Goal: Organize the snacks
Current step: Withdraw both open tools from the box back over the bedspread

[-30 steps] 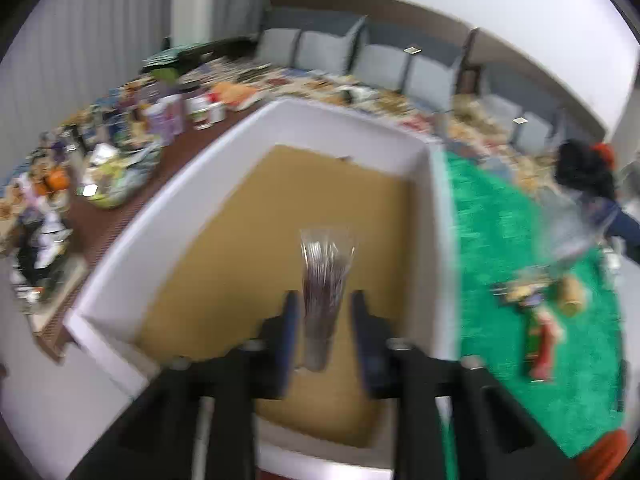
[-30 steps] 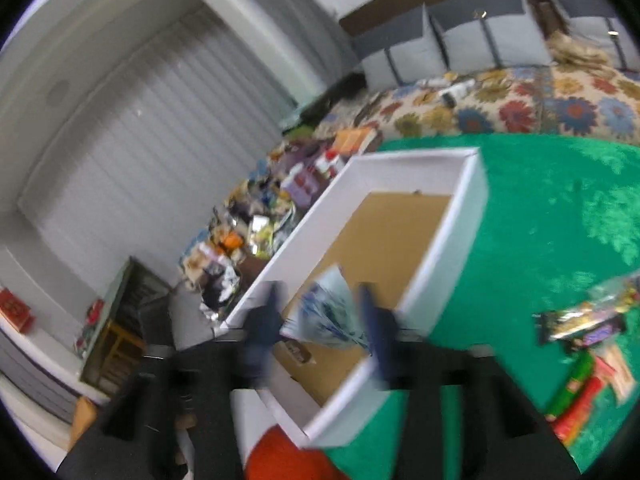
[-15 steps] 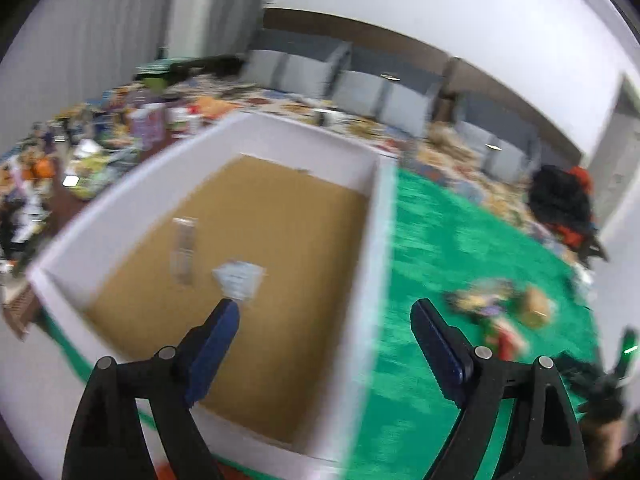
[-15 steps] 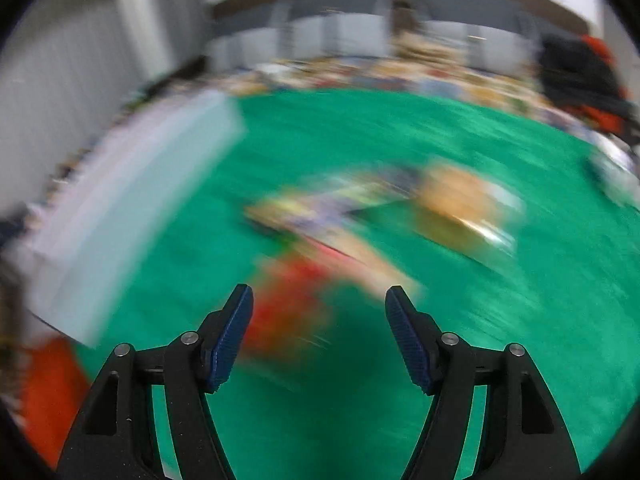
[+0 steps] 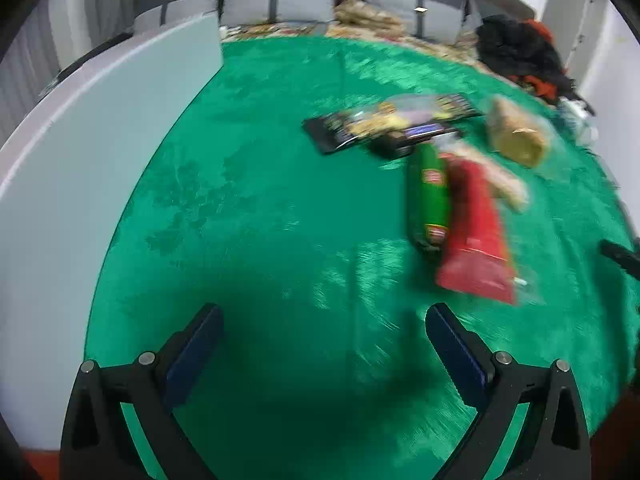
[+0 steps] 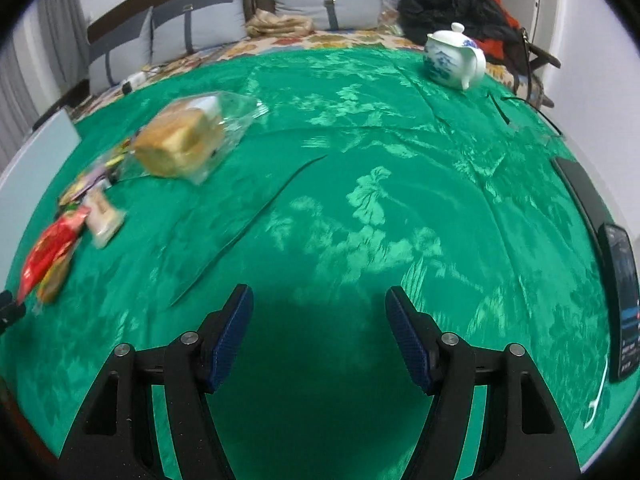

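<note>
Two tongs, both mine, both empty. My left tongs (image 5: 322, 344) have just been spreading and now stand wide apart, with only the green cloth (image 5: 260, 208) between the pads. My right tongs (image 6: 318, 336) are spread too, their jaws having lately opened a little, nothing between them.

The snacks lie ahead and to the right of the left tongs, well apart from them: a green pack (image 5: 428, 200) touching a red pack (image 5: 476, 240), a dark wrapper (image 5: 376, 124) beyond them, and a bagged loaf (image 5: 516, 132) further right. The white box (image 5: 80, 160) stands to the left of those tongs.

From the right tongs, the loaf (image 6: 180, 144) and red pack (image 6: 46, 252) sit far to the left. A teapot (image 6: 454, 58) stands far ahead, right; a phone (image 6: 620, 300) lies at the right edge.
</note>
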Tool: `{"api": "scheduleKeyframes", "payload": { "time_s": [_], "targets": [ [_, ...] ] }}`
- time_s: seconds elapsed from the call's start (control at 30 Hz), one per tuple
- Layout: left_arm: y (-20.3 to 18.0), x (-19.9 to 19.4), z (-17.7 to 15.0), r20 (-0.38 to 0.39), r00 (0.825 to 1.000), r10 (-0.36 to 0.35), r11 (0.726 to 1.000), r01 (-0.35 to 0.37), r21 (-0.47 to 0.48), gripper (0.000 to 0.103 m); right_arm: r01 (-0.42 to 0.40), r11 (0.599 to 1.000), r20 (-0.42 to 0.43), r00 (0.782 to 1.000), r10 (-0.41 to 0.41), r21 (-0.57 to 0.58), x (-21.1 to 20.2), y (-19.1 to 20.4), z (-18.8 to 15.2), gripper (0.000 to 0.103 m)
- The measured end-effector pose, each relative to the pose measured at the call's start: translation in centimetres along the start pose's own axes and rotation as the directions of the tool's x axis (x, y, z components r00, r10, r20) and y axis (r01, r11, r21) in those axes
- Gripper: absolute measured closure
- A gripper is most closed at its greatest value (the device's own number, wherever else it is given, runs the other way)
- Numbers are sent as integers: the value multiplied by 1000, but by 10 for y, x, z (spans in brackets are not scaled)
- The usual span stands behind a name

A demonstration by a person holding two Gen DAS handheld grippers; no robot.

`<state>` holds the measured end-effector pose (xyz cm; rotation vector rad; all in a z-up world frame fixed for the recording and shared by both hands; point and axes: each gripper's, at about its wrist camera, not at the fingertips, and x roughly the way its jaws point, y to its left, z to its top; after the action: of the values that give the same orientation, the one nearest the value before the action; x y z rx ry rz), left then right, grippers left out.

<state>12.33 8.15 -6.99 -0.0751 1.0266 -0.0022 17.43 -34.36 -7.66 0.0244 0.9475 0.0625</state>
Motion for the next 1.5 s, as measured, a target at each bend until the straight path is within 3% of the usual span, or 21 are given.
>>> {"api": "scheduleKeyframes", "payload": {
  "time_s": [0.07,0.17,0.37,1.5],
  "targets": [
    [3,5,4,33,999,31,1000,-31,1,3,11,1000,-15,1000,-11,-1,4,-1,3,31],
    [6,14,12,43,998,47,999,-48,10,2,34,999,-9,999,-34,-2,13,-3,7,22],
    [10,21,18,75,997,36,999,-39,28,0,52,999,34,998,-52,-4,17,-2,4,14],
    [11,19,17,76,996,36,999,-38,28,0,59,998,31,998,-59,0,17,-2,5,11]
  ]
}}
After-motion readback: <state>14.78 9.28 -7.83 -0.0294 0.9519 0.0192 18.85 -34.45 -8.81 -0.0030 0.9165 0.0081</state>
